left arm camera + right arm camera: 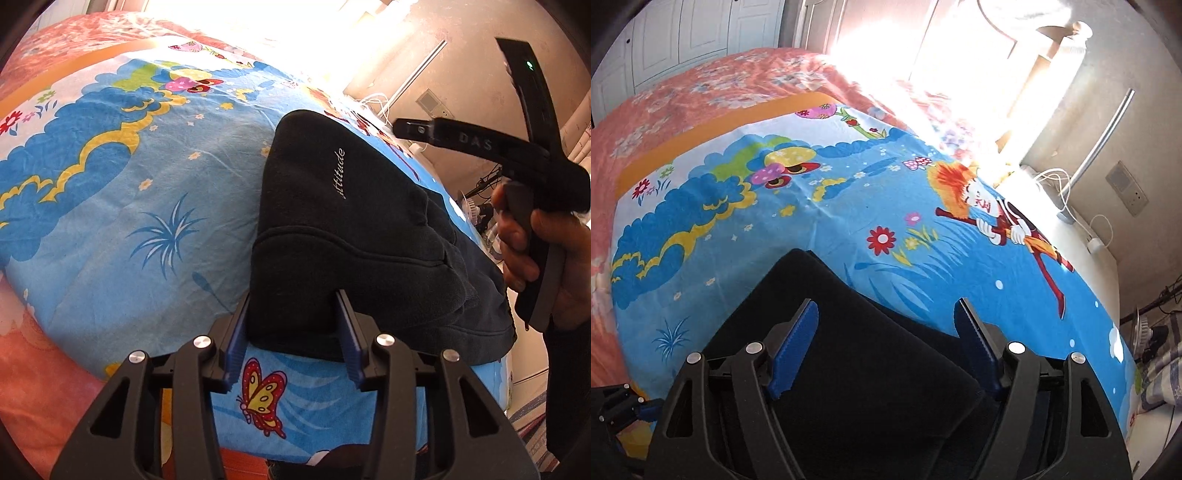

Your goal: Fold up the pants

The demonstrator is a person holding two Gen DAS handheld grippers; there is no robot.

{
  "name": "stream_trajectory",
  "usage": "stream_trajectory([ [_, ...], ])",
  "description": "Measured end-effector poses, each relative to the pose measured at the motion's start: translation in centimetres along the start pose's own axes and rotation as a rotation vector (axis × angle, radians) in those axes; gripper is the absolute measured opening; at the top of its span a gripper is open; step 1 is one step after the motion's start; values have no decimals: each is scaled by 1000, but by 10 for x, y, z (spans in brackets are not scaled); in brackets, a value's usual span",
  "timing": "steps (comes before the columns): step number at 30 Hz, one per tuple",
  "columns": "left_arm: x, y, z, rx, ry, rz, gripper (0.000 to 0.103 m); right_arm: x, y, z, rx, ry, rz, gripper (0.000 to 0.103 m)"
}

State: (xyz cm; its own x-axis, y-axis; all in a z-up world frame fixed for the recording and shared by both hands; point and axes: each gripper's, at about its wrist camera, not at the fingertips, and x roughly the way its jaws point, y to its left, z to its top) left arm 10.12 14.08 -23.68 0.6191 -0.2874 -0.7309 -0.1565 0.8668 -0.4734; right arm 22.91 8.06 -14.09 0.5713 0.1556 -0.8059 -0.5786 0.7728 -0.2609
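Note:
The black pants lie folded into a compact stack on the blue cartoon sheet, with white script lettering on top. My left gripper is open, its blue pads either side of the stack's near edge, not closed on it. In the right wrist view the pants lie under my right gripper, which is open and held above them. The right gripper's black body and the hand holding it show at the right of the left wrist view. The left gripper shows at the lower left edge of the right wrist view.
The blue sheet covers a bed with a pink floral cover beyond. The bed's right edge drops to a white ledge with cables and a charger. A wall socket and floor clutter lie to the right.

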Motion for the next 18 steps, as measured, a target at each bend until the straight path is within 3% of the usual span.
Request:
stream_trajectory([
  [4,-1,-4,0,2,-6,26,45,46,19,6,-22,84,-14,67],
  [6,-1,-5,-1,3,-10,31,45,54,18,2,-11,70,-24,77],
  [8,-1,-5,-1,7,-14,37,46,53,14,0,-2,57,-27,78],
  [13,-2,-6,-3,11,-17,40,47,8,-3,-5,54,-30,-27,77],
  [15,-2,-5,-3,7,-18,37,47,-16,-12,-20,67,-44,-25,77],
  [18,-2,-5,-3,10,-20,44,49,-41,-22,-59,27,-70,-114,77],
])
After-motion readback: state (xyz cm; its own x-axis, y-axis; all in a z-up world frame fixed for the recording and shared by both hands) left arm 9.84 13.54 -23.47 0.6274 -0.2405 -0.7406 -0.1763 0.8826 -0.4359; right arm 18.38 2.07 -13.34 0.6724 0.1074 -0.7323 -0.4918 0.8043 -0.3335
